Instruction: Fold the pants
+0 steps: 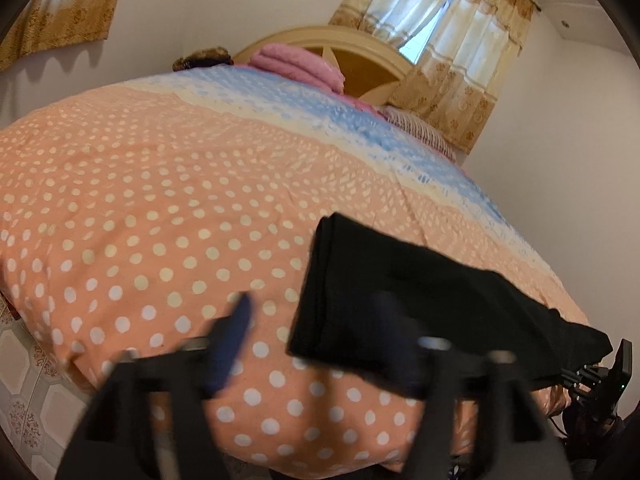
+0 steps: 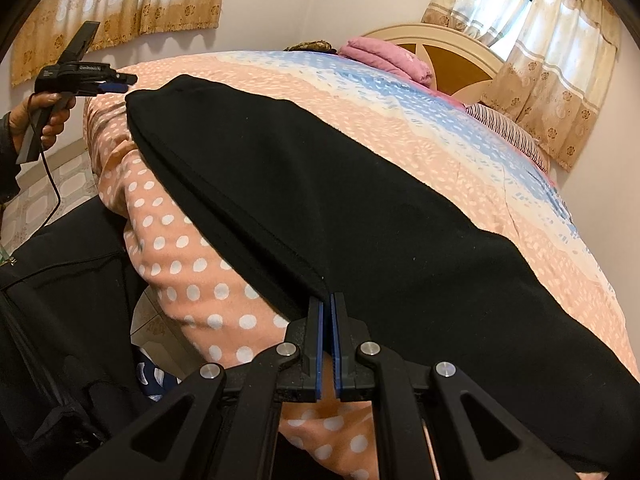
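The black pants lie folded lengthwise across the near edge of the bed, on the orange polka-dot quilt. My right gripper is shut on the pants' near edge, at the seam corner. My left gripper is open and blurred, with its right finger over the pants' left end and its left finger over the quilt. In the right wrist view the left gripper hovers just off the pants' far left end, held in a hand. The right gripper also shows in the left wrist view, at the pants' other end.
A pink folded blanket and a striped pillow lie by the cream headboard. Curtained windows stand behind. Tiled floor lies to the left of the bed. The person's dark clothing is at the lower left.
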`<state>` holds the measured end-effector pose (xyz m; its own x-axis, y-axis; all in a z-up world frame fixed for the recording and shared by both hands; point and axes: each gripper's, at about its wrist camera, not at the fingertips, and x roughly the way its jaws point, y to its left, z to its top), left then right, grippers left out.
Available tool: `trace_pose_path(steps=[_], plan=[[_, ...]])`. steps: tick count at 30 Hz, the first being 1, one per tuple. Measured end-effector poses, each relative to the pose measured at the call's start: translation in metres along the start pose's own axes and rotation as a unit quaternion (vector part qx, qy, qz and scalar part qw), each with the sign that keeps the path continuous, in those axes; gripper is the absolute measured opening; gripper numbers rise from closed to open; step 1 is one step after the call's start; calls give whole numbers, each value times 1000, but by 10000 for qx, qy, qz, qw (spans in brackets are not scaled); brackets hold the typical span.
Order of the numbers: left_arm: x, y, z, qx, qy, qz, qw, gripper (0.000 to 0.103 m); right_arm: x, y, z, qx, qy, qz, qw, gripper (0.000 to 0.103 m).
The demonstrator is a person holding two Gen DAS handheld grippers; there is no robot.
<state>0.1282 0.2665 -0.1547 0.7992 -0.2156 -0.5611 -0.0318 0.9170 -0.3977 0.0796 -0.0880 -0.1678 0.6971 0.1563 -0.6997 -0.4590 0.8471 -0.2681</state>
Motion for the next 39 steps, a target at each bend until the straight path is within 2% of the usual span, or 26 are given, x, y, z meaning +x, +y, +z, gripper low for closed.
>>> trace_pose_path(steps=[2,4,6,8,10,11,12,15,20,25,30,35,37,39], plan=[[0,-6,0,82,-68,-91,9999,73,0,-1,1,5,-5,4,10000,3],[7,-14,0,230,23,-137,9996,51,0,-1,1,-2,-4,-2,10000,3],[22,-22,-3,378,278,-85,9989,42,-1,-1,1,8,-16,-3,10000,3],[35,-24,-7,431,471,124,9979,39,-1,-2,1,32,-20,3,10000,3],[38,-22,-7,349,403,177,9984,36,0,-3,0,44,-18,9,10000,3],[37,-22,-7,312,398,211,9985,33,0,-3,0,41,-13,10,10000,3],[37,-20,-6,270,399,276,9985,25,0,-2,0,37,-12,10,10000,3],[36,-14,-5,140,436,238,9987,18,1,-2,0,39,-12,8,10000,3],[32,-19,-7,342,409,297,9981,8,2,-3,0,86,-14,18,10000,3],[9,-14,14,202,61,56,9998,5,-18,-5,8,75,-273,-29,9996,3],[-3,-16,22,287,2,-57,9996,5,-30,0,15,45,-361,28,9993,3],[16,-5,7,342,281,218,9988,5,6,10,-4,-171,85,41,9998,3],[31,0,-3,329,443,314,9980,5,11,11,-7,-144,70,43,9999,3],[29,-3,-5,434,328,337,9980,5,9,12,-5,-217,113,13,9997,3]])
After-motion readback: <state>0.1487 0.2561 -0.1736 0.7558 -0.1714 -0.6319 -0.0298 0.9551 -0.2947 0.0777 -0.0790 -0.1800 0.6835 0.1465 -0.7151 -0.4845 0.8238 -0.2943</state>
